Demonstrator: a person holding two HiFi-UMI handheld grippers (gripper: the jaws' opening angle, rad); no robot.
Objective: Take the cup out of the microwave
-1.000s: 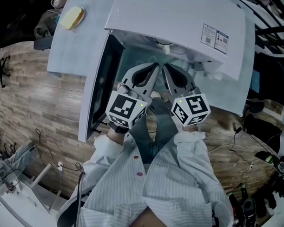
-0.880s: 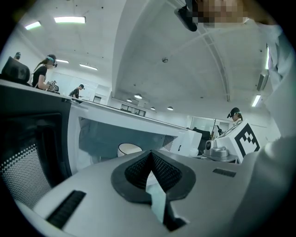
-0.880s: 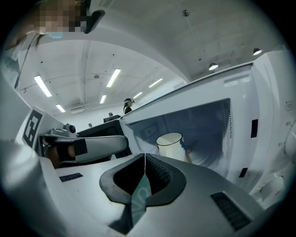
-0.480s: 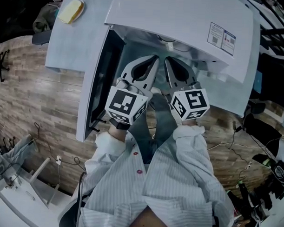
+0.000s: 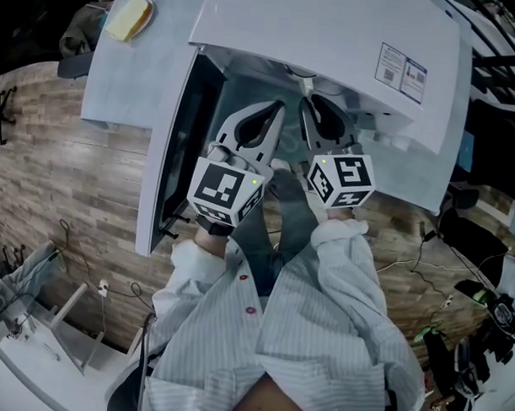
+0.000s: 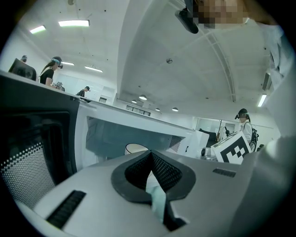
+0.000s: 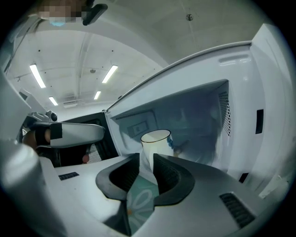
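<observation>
A white cup (image 7: 156, 141) with a blue mark on its side stands upright inside the open white microwave (image 5: 331, 43). In the left gripper view only the cup's rim (image 6: 135, 148) shows past the jaws. The microwave's door (image 5: 171, 147) is swung out to the left. Both grippers point into the cavity side by side. My right gripper (image 7: 147, 162) has just been opening its jaws; they stand slightly apart with nothing between them, and the cup is just beyond their tips. My left gripper (image 6: 150, 159) is shut with nothing in it, left of the right one (image 5: 307, 109).
The microwave sits on a pale table (image 5: 118, 78) with a yellow object (image 5: 129, 19) at its far left. The open door bounds the left gripper's left side. Cables (image 5: 424, 265) lie on the wooden floor at right. People (image 6: 51, 71) stand in the background.
The right gripper has moved a little forward toward the microwave's opening. The left gripper has stayed about where it was.
</observation>
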